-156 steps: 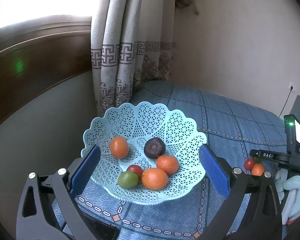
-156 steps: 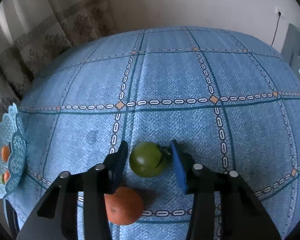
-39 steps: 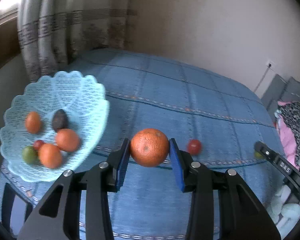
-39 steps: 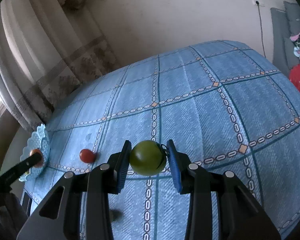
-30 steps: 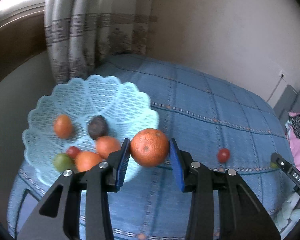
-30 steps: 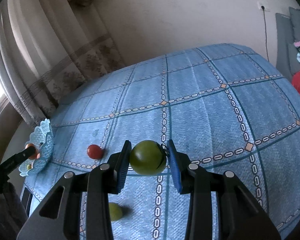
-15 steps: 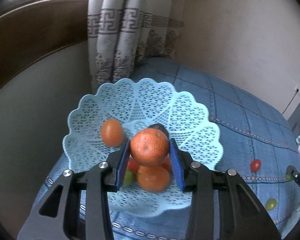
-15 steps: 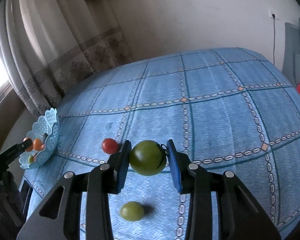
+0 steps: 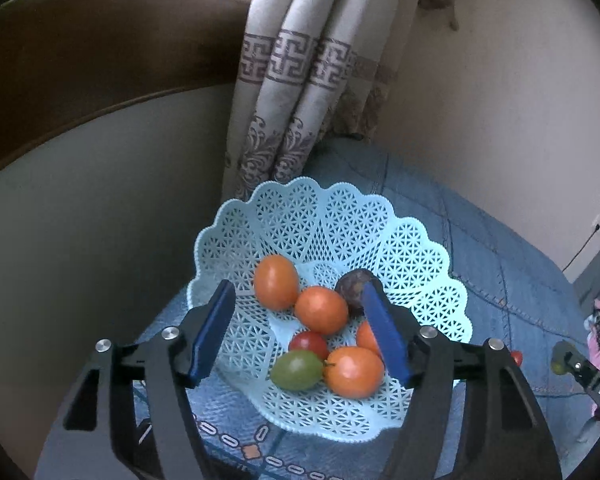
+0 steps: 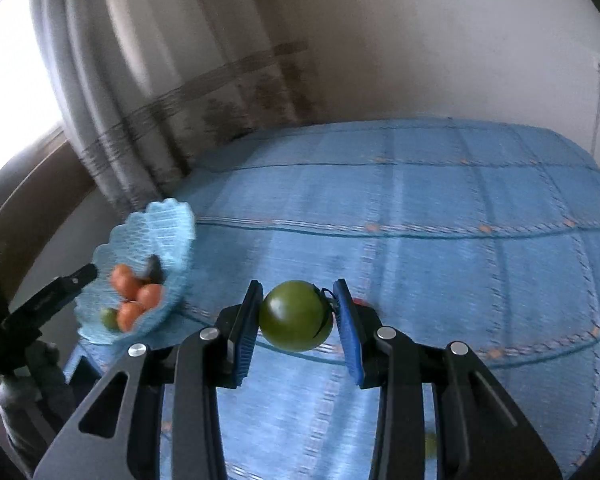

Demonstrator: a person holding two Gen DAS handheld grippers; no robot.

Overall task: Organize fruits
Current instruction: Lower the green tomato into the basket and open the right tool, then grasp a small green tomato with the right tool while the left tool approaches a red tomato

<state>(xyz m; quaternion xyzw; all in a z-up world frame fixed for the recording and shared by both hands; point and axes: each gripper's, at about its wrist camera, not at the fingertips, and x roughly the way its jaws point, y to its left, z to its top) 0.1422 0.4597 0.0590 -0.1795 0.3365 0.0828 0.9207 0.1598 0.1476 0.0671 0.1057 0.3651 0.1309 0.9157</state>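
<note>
A pale blue lattice basket [image 9: 420,240] sits at the bed's corner and holds several oranges, among them one in the middle [image 9: 321,309], plus a red tomato [image 9: 309,344], a green fruit [image 9: 296,369] and a dark fruit [image 9: 354,283]. My left gripper [image 9: 300,334] hangs open over the basket with nothing between its blue pads. My right gripper [image 10: 298,322] is shut on a green tomato [image 10: 295,315], held above the blue bedspread [image 10: 440,240]. The basket [image 10: 172,220] lies to its left in that blurred view.
A patterned curtain [image 9: 300,92] and a dark wooden sill [image 9: 100,60] stand behind the basket. A small red tomato [image 9: 516,357] lies on the bedspread right of the basket. A wall outlet with cord [image 10: 599,80] is at far right. The other gripper's arm [image 10: 40,304] shows left.
My left gripper has opened and let the orange go into the basket. My right gripper has swung left toward the basket, still holding the green tomato.
</note>
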